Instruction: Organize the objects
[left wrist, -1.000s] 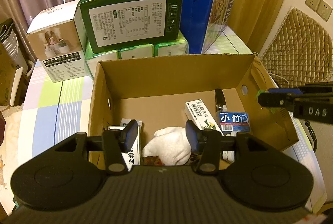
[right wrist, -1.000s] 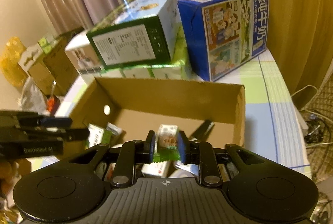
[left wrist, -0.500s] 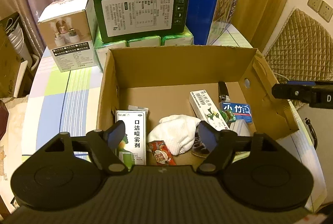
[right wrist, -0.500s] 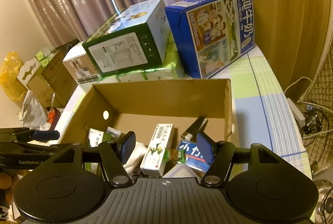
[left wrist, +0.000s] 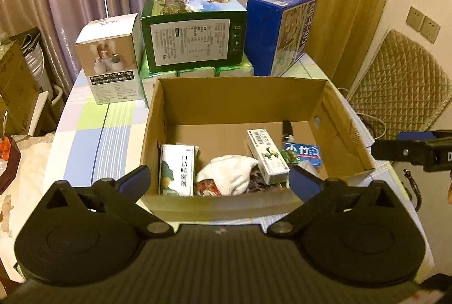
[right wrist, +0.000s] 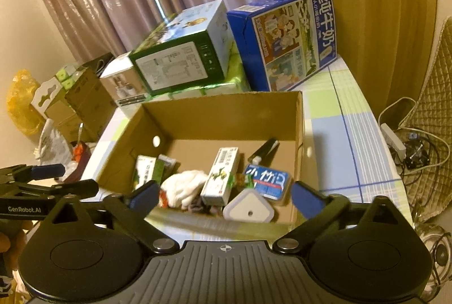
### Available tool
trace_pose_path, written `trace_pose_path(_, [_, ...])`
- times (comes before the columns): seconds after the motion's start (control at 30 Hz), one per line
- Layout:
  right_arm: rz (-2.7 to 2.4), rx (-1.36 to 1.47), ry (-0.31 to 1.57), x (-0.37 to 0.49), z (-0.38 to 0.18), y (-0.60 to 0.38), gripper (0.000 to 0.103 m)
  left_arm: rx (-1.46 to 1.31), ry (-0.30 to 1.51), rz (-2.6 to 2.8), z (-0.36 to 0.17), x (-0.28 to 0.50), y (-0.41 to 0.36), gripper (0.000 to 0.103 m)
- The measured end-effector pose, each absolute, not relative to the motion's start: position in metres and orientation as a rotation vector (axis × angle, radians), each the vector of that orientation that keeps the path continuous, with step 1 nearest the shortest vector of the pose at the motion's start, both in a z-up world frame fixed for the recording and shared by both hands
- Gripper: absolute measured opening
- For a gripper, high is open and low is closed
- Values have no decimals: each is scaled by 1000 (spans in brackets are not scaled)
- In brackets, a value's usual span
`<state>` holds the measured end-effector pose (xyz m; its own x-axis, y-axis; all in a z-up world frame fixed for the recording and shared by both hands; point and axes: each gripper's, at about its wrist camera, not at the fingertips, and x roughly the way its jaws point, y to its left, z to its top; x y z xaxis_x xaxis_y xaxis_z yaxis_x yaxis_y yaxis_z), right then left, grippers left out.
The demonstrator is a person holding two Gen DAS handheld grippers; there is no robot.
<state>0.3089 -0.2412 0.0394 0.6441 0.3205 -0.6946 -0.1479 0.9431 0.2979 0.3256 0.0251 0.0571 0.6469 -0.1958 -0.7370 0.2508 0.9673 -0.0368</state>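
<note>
Both tools are spread wide and empty, the left tool (left wrist: 219, 181) and right tool (right wrist: 224, 198) hanging just before the near wall of the open cardboard box (left wrist: 240, 90) on the checked bench (left wrist: 87, 140). Inside lie a white cloth (left wrist: 230, 172), a green-white carton (right wrist: 221, 176), a blue pack (right wrist: 267, 181) reading "小竹", and perhaps a plug (right wrist: 248, 209). Behind, the blue milk case (right wrist: 285, 35) reads "纯牛奶"; the green case (left wrist: 195, 41) crowds the far edge.
</note>
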Motion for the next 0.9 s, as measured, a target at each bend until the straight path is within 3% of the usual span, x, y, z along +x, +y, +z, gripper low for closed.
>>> trace_pose_path(0.9, [174, 154, 771, 139, 79, -239, 101, -37, 754, -148, 96, 144, 44, 102])
